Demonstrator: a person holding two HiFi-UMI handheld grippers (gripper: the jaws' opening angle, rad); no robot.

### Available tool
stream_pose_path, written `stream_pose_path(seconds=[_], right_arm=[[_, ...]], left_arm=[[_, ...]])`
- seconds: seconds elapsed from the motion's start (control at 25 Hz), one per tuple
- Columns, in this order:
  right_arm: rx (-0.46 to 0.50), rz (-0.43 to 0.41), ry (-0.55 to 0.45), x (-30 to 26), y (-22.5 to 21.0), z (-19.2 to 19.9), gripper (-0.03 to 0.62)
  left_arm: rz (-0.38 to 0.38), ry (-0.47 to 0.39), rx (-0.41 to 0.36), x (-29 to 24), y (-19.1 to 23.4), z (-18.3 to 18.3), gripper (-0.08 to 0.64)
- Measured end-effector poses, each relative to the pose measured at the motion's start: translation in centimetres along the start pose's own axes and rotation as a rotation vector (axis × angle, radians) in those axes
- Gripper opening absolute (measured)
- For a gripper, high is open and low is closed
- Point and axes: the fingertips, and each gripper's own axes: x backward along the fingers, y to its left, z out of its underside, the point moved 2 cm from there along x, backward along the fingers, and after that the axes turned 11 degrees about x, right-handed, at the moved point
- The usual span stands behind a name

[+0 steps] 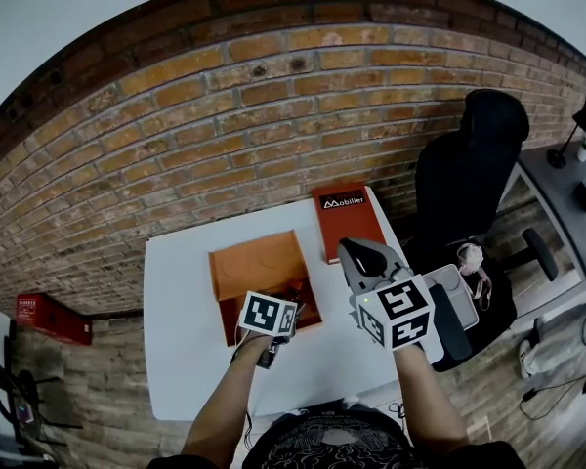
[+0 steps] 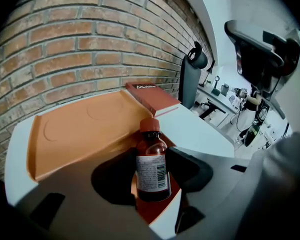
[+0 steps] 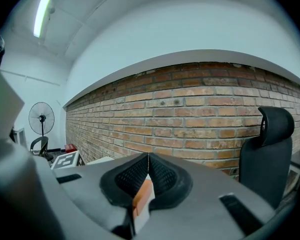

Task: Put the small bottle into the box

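An open orange box (image 1: 251, 267) lies on the white table (image 1: 181, 311), its bare floor (image 2: 80, 129) filling the left gripper view. My left gripper (image 1: 291, 297) reaches over the box's near right corner. It is shut on the small brown bottle (image 2: 151, 166), which has an orange cap and a white label and stands upright between the pads (image 2: 192, 170). My right gripper (image 1: 369, 260) hovers above the table to the right of the box, pointing at the brick wall. Its jaws (image 3: 148, 159) are shut with nothing between them.
An orange lid printed "Mobilier" (image 1: 347, 221) lies at the table's far right, also seen as the lid (image 2: 152, 96). A black office chair (image 1: 469, 174) stands right of the table, with a grey desk (image 1: 566, 198) beyond. A brick wall (image 1: 225, 115) backs the table.
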Motion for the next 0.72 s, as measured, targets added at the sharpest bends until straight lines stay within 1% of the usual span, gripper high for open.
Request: stream_pose_path(seconds=[0.28,0.48,0.6,0.72], right_arm=[[-0.006,0.003,0.012,0.4,-0.1,0.7,0.021],[-0.008,0.02,0.015,0.9,-0.7,1.0,0.02],[-0.01,0.03,0.018,1.3,-1.1,1.2,0.02],[-0.012,0.038,0.023,1.6,-1.5,1.5,0.02]], left_arm=[[-0.024,0.093,-0.015,-1.9,0.5,0.8,0.219],[0.001,0.161,0.01,-3.1,0.2,1.4,0.219],[-0.005,0.203,0.018,-3.8,0.5,1.7,0.219],[-0.011,0.225,0.033,-4.2,0.8,1.8,0.219]])
